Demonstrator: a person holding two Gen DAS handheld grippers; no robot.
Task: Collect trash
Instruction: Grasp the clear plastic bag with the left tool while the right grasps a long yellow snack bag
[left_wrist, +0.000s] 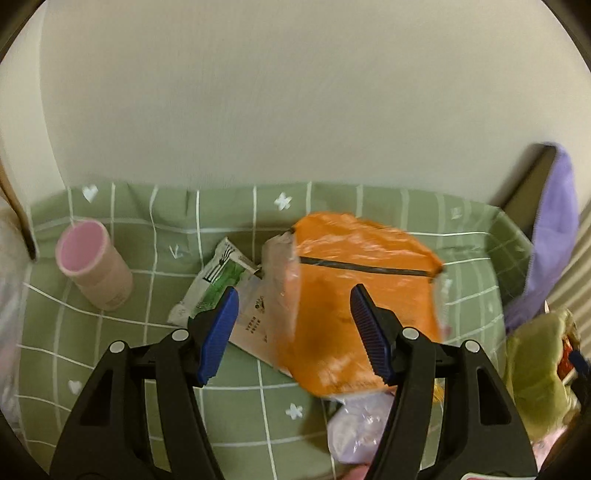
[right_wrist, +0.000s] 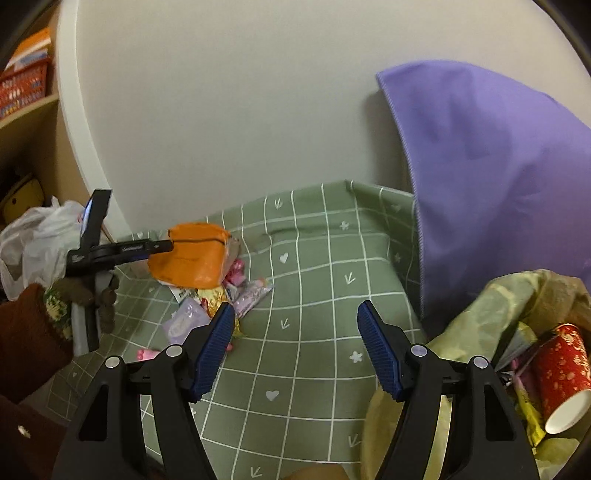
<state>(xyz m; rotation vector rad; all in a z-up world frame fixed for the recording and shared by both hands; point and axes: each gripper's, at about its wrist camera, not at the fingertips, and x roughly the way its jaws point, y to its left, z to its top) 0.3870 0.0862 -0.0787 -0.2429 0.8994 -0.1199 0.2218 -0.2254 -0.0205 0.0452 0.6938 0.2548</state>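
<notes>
Left wrist view: the left gripper (left_wrist: 293, 328) has its fingers apart around a crinkled orange plastic wrapper (left_wrist: 364, 295), contact unclear, above the green checked cloth surface (left_wrist: 110, 332).

Right wrist view: the right gripper (right_wrist: 295, 347) fingers stand apart, empty, beside a yellow-green trash bag (right_wrist: 491, 306).

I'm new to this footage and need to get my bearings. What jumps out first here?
The bright orange wrapper atop a pile of wrappers on the green checked cloth, with the left gripper at it. Next, the purple cloth hanging at the right. Below it, a bag already holds a red paper cup, and the right gripper is open over bare cloth.
</notes>
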